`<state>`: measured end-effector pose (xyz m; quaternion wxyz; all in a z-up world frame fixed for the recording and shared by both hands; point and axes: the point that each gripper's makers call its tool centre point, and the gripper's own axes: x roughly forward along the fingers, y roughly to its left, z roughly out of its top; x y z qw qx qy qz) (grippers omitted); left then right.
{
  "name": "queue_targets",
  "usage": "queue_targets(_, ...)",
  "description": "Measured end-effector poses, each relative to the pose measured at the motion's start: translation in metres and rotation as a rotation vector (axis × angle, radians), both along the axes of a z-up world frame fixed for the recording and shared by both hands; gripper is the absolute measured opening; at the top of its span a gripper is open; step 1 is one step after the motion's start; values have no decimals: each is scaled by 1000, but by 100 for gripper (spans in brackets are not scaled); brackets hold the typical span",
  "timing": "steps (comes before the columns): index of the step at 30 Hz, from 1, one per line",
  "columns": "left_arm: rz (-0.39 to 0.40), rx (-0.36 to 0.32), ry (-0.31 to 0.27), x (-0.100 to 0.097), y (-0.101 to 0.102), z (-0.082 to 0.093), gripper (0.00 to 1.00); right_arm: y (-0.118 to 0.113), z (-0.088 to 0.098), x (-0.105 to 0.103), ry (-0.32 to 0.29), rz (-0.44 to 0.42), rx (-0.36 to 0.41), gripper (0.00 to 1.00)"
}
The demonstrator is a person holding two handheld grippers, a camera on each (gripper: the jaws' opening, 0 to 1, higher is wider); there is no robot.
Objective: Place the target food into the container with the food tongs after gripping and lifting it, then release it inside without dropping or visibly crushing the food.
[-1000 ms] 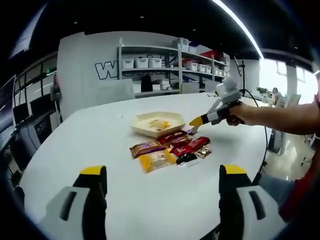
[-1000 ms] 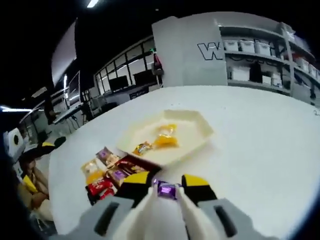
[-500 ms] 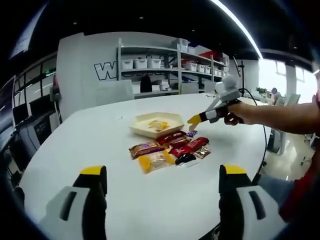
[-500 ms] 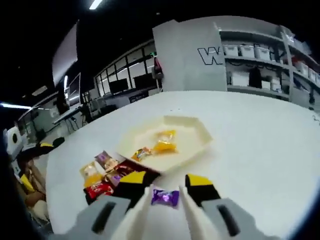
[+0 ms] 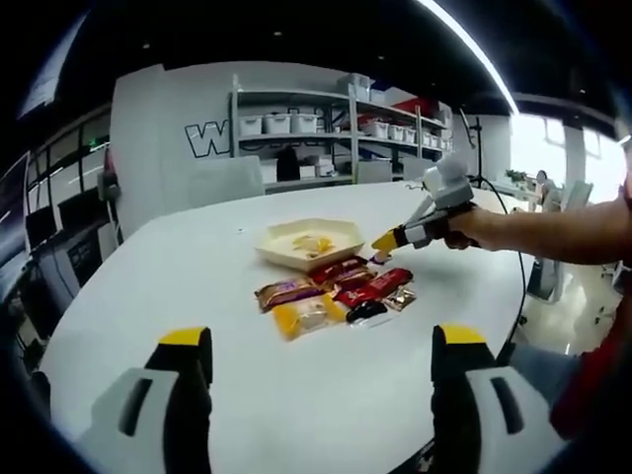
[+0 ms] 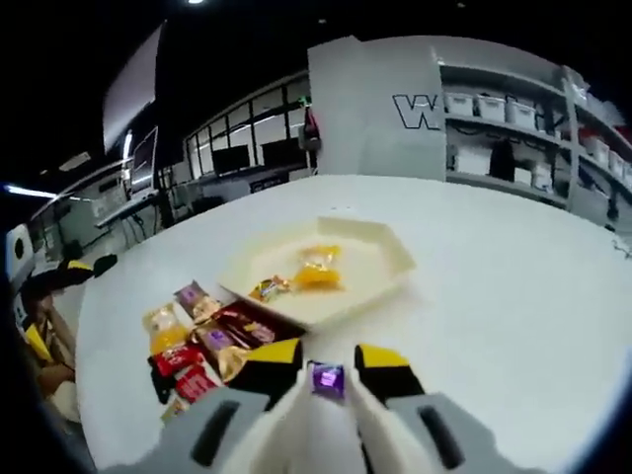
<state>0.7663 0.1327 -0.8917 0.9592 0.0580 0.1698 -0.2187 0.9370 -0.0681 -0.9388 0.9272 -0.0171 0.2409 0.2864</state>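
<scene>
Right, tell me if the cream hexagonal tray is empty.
Not empty: the cream hexagonal tray holds a yellow-wrapped snack and a small gold-wrapped candy.

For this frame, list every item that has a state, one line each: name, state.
Right gripper: shut on the purple candy.
Purple candy: gripped, lifted off the table, short of the tray.
Left gripper: open, holding nothing.
Tray: upright on the table, holding two yellow-wrapped sweets.
Snack packets: lying flat beside the tray.
</scene>
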Motion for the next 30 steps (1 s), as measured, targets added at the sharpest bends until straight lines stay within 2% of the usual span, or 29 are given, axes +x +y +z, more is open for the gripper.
queue_targets(2,-3,8,0,-1,0,0,89,0,1,-1,23,-16,33,14)
queue_targets(4,-4,11,-1,-2,0,0,90,3,4,-6,51,-27,123,15)
queue_targets(12,1,7,-2,0,2,1,91,2,18,-9,29,-22,136,15)
queue_targets(18,22,-18,1,2,1,1,98,5,38,-7,1,-7,156,15)
queue_targets(23,19,-34,2,3,-3,0,99,10,58,-2,-33,4,177,16)
queue_targets(30,32,-52,14,3,-2,-2,99,17,72,5,-57,19,181,16)
